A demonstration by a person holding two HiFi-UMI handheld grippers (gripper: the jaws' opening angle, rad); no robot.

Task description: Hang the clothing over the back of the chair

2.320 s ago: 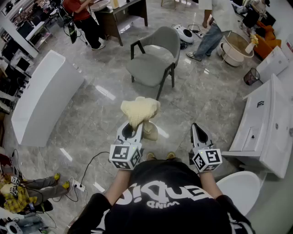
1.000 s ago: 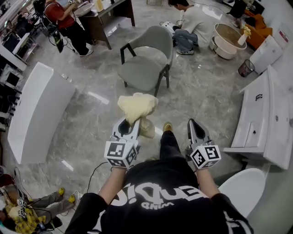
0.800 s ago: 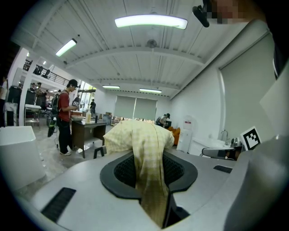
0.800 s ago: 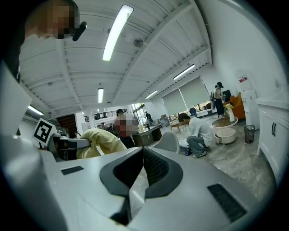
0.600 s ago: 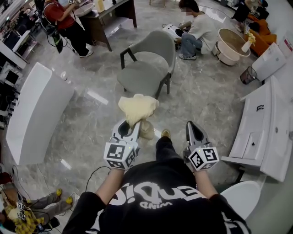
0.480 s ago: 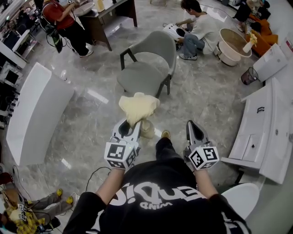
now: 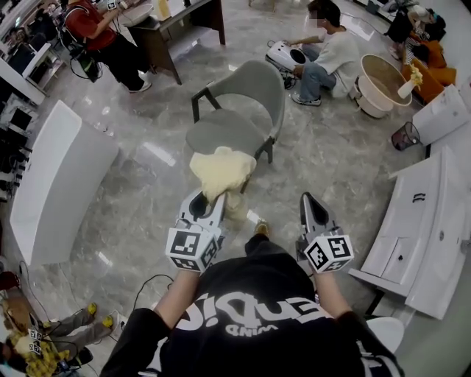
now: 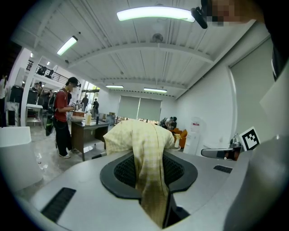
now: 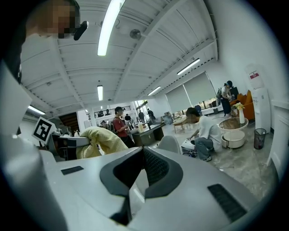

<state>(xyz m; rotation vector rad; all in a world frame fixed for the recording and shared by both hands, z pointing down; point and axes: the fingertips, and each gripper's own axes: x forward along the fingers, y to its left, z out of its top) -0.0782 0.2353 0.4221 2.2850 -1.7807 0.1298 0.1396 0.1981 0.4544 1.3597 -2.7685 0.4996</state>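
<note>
A pale yellow garment (image 7: 221, 171) is bunched up and hangs from my left gripper (image 7: 210, 202), which is shut on it. In the left gripper view the cloth (image 8: 141, 140) runs down between the dark pads of the left gripper (image 8: 149, 158) and hides what lies straight ahead. The grey chair (image 7: 254, 81) with black legs stands just beyond the garment, its back on the far side. My right gripper (image 7: 309, 208) is level beside the left one, shut and holding nothing. In the right gripper view, past the right gripper (image 9: 143, 151), I see the garment (image 9: 101, 140) and the chair's back (image 9: 169, 144).
A long white tub (image 7: 59, 177) lies at the left and white cabinets (image 7: 434, 221) at the right. A person (image 7: 335, 55) crouches beyond the chair by a white device (image 7: 283, 53). A beige basin (image 7: 383, 77), a bin (image 7: 406, 136) and a desk (image 7: 184, 18) stand farther off.
Both grippers have travelled forward toward the chair, the left still holding the garment. The chair now sits closer, just past the cloth. The crouching person has shifted to the right.
</note>
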